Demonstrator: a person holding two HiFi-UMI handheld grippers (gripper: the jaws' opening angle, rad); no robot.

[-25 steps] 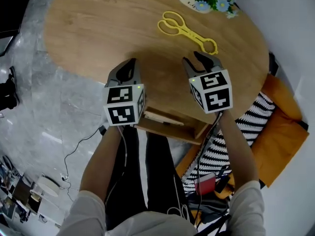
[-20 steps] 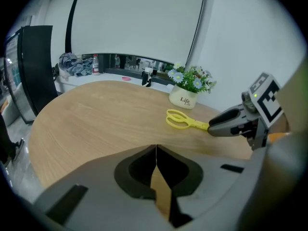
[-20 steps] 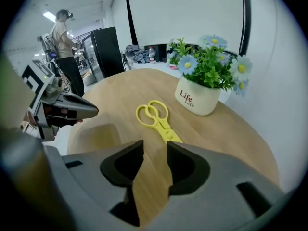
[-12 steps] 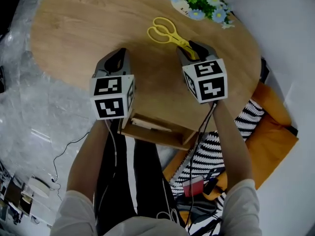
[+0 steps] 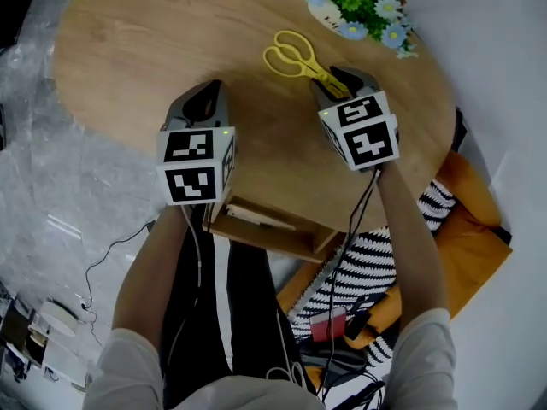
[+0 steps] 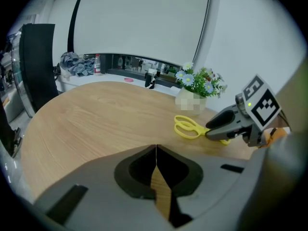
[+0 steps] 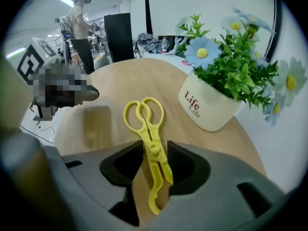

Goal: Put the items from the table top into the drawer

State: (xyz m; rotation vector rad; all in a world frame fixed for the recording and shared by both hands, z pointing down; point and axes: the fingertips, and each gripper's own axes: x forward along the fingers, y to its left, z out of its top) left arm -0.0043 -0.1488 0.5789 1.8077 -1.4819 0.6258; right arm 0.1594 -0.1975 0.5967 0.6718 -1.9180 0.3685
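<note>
The right gripper (image 7: 155,144) has its jaws apart, w/ the yellow tongs (image 7: 156,160) lying btw. them on the wooden table (image 7: 110,88), ring handles pointing away. A white flower pot (image 7: 208,105) stands near the table's right edge.

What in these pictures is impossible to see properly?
- Drawer contents: in the head view, the table covers most of it.
- Tongs, gripping end: in the head view, hidden under the right gripper.
- Pot: in the left gripper view, a mosaic patch blurs it; in the head view, the top edge cuts it off.
</note>
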